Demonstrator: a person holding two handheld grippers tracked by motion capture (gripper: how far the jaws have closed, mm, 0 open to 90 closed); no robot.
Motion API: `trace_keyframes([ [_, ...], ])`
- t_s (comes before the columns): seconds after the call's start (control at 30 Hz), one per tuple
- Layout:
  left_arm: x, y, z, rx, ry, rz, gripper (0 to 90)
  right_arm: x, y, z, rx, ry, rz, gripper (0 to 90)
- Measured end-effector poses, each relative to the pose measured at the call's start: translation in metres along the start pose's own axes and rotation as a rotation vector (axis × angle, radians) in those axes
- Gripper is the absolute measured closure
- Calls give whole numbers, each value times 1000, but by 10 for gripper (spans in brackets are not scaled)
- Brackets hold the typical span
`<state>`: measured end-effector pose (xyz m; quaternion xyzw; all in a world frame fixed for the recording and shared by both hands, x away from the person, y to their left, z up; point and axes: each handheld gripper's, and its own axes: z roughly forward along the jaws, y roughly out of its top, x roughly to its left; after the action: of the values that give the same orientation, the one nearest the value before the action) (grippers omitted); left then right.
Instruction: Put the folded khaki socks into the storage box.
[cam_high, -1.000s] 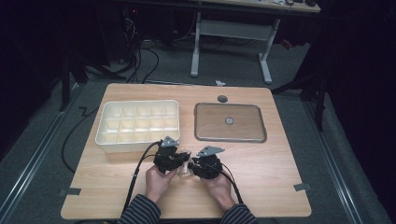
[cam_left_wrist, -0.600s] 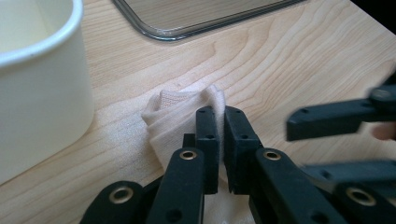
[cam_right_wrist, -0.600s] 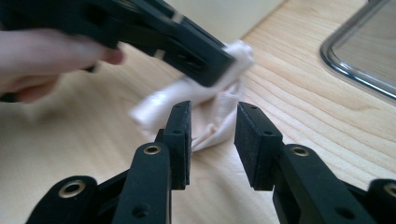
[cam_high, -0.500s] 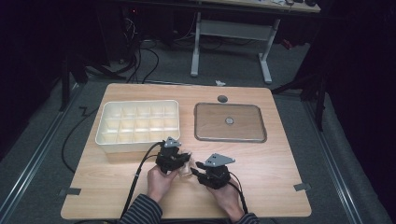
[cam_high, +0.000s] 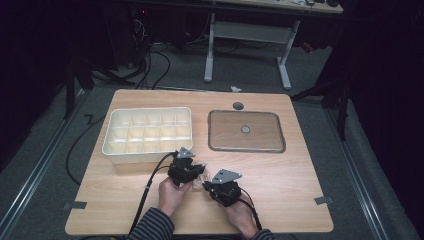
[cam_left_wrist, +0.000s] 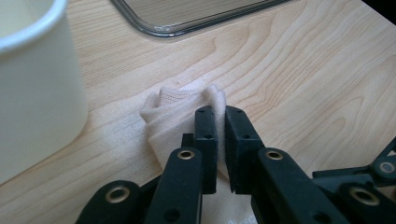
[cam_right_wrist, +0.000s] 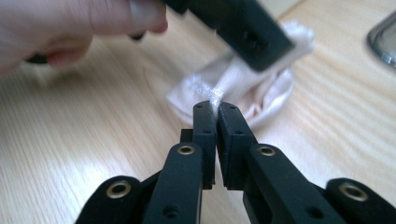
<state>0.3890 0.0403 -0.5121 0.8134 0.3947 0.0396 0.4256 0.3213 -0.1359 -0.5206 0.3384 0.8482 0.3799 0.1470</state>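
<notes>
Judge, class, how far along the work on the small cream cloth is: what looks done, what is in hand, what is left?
Done: both grippers have closed on the cloth, which lies bunched on the table. In hand: the left gripper pinches one fold and the right gripper pinches an edge, between them in the high view. Left: the cloth is still crumpled, and the compartment tray looks empty.

No text, label, brand, number or sign can be read in any of the views: not on the cloth (cam_left_wrist: 180, 116), the white tray (cam_high: 148, 131), the metal tray (cam_high: 246, 146), or the wooden surface (cam_high: 295, 175).
</notes>
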Motion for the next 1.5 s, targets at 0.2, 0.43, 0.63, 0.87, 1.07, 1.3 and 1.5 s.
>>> trace_keyframes([
  [0.2, -1, -2, 6, 2, 4, 13, 840, -4, -6, 1, 24, 7, 1, 877],
  [0.43, -5, -1, 2, -14, 7, 38, 693, -5, -6, 4, 14, 20, 24, 874],
  [0.63, -10, -1, -11, -48, 43, 71, 574, -6, -6, 4, 13, 22, 30, 870],
  [0.87, -10, -16, -22, -41, 123, 56, 481, -6, -6, 3, 8, 23, 37, 863],
  [1.07, -11, -30, -19, -31, 122, 21, 452, -5, -5, 3, 6, 17, 33, 832],
  [1.3, -16, -33, -13, -34, 134, 26, 469, -12, 2, -9, -54, -27, 69, 734],
  [1.5, -17, -33, -11, -40, 141, 36, 472, -16, 24, -8, -80, -37, 34, 802],
])
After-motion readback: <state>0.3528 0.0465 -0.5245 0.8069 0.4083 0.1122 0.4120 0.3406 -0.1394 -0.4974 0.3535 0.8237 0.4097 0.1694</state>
